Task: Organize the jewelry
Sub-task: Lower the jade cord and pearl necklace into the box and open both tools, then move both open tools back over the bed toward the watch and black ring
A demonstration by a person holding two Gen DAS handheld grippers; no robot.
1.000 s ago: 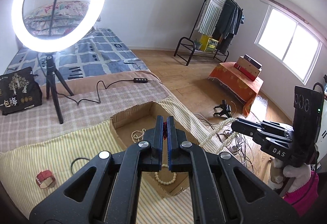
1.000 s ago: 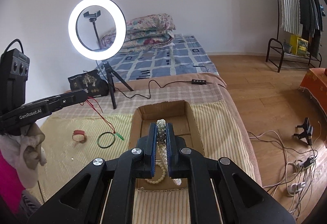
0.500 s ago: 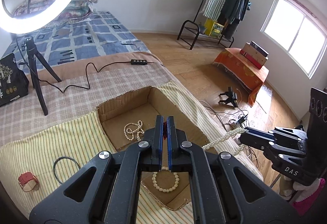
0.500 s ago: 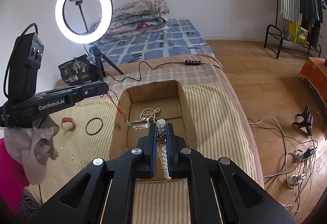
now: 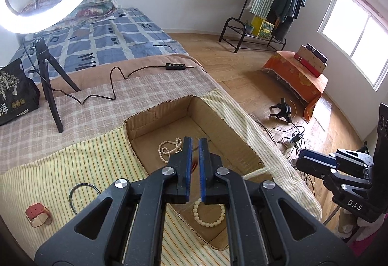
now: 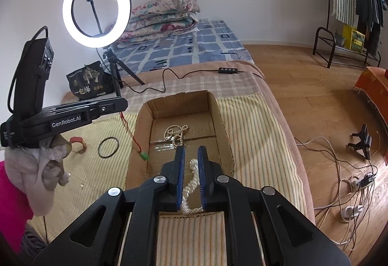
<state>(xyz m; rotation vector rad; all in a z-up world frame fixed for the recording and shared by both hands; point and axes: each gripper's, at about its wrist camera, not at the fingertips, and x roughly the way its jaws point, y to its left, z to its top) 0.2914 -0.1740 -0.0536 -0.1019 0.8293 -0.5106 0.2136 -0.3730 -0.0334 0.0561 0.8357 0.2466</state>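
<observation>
While left gripper jaws pinch red cord, right gripper jaws gape, white pearl strand between.

A brown corrugated cardboard box, matt with raggedly cut edges, is seen on a striped woven cloth. Inside the box, glossy pearl strands are seen. Beside the box, varnished wood floor is seen. The matt black plastic claw is fitted with shiny metal screws.

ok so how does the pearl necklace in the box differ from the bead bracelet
The pearl necklace has small beads and lies bunched deeper in the cardboard box; the bead bracelet has bigger beads and lies as an open loop at the near end. Both are cream-coloured.
</observation>
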